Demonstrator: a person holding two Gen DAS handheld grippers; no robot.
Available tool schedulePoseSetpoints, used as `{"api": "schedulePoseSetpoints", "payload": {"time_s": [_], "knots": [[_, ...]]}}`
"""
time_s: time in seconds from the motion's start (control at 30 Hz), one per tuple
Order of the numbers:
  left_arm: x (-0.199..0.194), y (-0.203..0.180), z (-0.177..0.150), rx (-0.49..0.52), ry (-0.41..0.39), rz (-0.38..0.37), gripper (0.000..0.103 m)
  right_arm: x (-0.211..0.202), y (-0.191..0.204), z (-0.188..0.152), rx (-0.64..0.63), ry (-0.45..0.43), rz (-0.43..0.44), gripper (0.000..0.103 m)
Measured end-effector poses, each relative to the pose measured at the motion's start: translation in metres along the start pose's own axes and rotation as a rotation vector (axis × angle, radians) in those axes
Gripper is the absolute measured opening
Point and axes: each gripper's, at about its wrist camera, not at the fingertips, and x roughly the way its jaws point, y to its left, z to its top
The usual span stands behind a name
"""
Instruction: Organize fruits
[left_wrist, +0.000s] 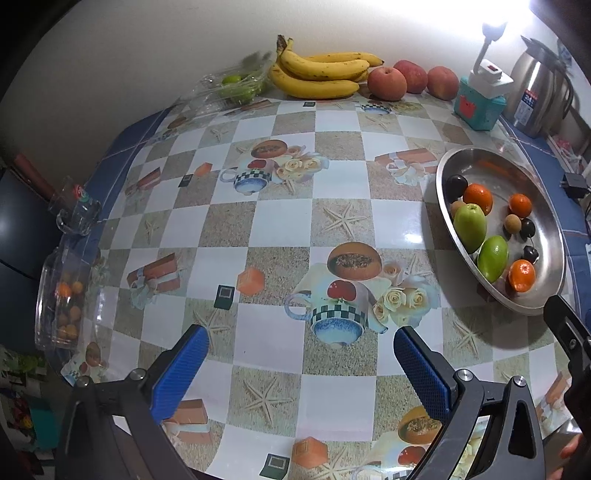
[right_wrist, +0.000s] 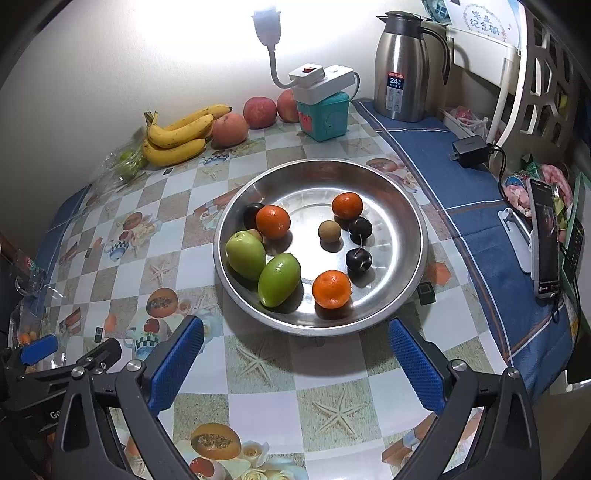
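A round steel plate (right_wrist: 388, 192) holds three tangerines (right_wrist: 331, 288), two green fruits (right_wrist: 279, 280), dark plums (right_wrist: 359, 260) and a small brown fruit (right_wrist: 329, 231). In the left wrist view the plate (left_wrist: 554, 236) sits at the right. My right gripper (right_wrist: 295, 350) is open and empty, just in front of the plate's near rim. My left gripper (left_wrist: 301, 350) is open and empty above the patterned tablecloth, left of the plate. Bananas (left_wrist: 317, 74) and three apples (left_wrist: 387, 83) lie by the far wall.
A clear box with green fruits (left_wrist: 236, 86) sits at the back left. A clear box of small orange fruits (left_wrist: 64, 306) and a glass (left_wrist: 75, 212) stand at the left edge. A teal box with a power strip (right_wrist: 325, 110), a steel jug (right_wrist: 400, 70), a charger (right_wrist: 469, 149) and a phone (right_wrist: 546, 236) are at the right.
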Motion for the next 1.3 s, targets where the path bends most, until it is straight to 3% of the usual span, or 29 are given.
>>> {"api": "schedulePoseSetpoints", "payload": {"time_s": [1.3], "knots": [[0.0003,0.0052,0.0035,-0.036,0.000,-0.009,0.102,0.0012,0.0006,-0.0017,-0.004,0.018,-0.003,0.100]]}}
